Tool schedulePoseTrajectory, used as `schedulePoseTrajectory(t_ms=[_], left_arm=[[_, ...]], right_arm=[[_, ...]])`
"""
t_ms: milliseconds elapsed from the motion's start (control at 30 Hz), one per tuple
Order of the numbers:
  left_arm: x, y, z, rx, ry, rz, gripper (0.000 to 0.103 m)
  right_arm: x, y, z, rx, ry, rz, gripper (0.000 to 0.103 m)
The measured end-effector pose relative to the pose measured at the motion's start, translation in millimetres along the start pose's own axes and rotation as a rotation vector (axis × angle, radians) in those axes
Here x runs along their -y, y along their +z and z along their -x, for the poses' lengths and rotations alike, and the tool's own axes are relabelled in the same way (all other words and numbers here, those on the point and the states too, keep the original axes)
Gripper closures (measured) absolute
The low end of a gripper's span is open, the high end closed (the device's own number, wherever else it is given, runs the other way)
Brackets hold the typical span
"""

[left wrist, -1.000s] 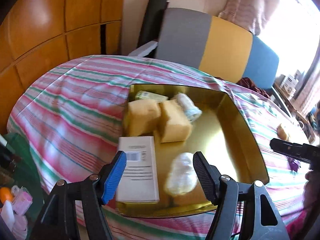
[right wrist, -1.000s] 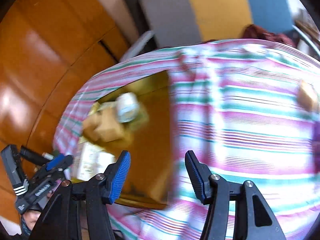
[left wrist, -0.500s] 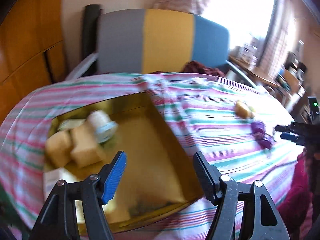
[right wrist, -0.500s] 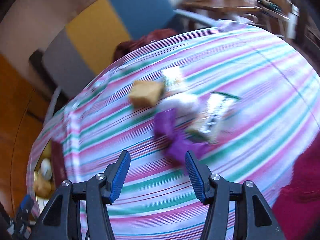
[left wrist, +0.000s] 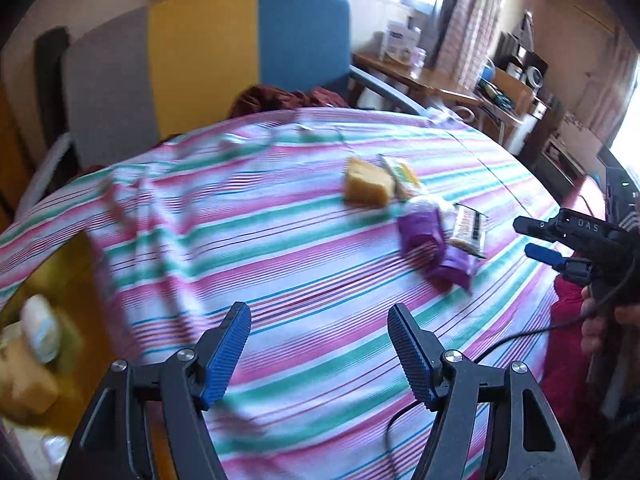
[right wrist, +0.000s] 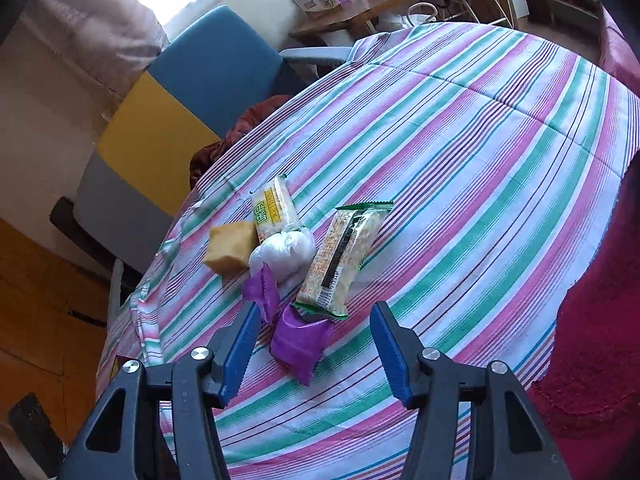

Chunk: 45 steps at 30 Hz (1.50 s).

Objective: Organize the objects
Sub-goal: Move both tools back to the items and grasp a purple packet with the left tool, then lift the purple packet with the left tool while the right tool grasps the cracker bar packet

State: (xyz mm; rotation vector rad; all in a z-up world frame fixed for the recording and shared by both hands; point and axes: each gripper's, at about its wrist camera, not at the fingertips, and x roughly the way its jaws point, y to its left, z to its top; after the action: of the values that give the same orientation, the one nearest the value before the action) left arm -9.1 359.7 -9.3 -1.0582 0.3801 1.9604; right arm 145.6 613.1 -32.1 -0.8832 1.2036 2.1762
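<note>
Where snacks cluster, purple packet (right wrist: 298, 342) between right hand-held gripper (right wrist: 312, 354) jaws.

R gripper (right wrist: 314, 354) fingers apart | over purple packet (right wrist: 298, 342) | striped cloth (right wrist: 460, 168)

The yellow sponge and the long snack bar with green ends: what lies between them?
In the right wrist view, a white plastic-wrapped bundle lies between the yellow sponge and the snack bar, with a yellow-green packet just behind it.
</note>
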Motion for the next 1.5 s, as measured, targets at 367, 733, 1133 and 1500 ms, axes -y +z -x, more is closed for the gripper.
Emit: schedulePoseTrajectory(t_ms=[367, 733, 1133, 1500], left_arm=[[50.2, 43.2, -78.2, -0.074, -0.084, -0.009, 0.031], [87.0, 70.7, -139.8, -0.110, -0.111, -0.027, 0.027], [74.7, 60.9, -152.8, -0.128, -0.119, -0.057, 0.058], [26.0, -11.9, -85.8, -0.070, -0.039, -0.101, 0.058]], right_arm=[[0.8, -1.6, -1.1, -0.010, 0.078, -0.003, 0.045], [8.7, -1.4, 0.1, -0.011, 0.126, -0.053, 0.040], [7.4, -1.4, -1.0, -0.013, 0.109, -0.042, 0.040], [-5.6, -7.1, -7.8, -0.057, 0.058, 0.031, 0.040]])
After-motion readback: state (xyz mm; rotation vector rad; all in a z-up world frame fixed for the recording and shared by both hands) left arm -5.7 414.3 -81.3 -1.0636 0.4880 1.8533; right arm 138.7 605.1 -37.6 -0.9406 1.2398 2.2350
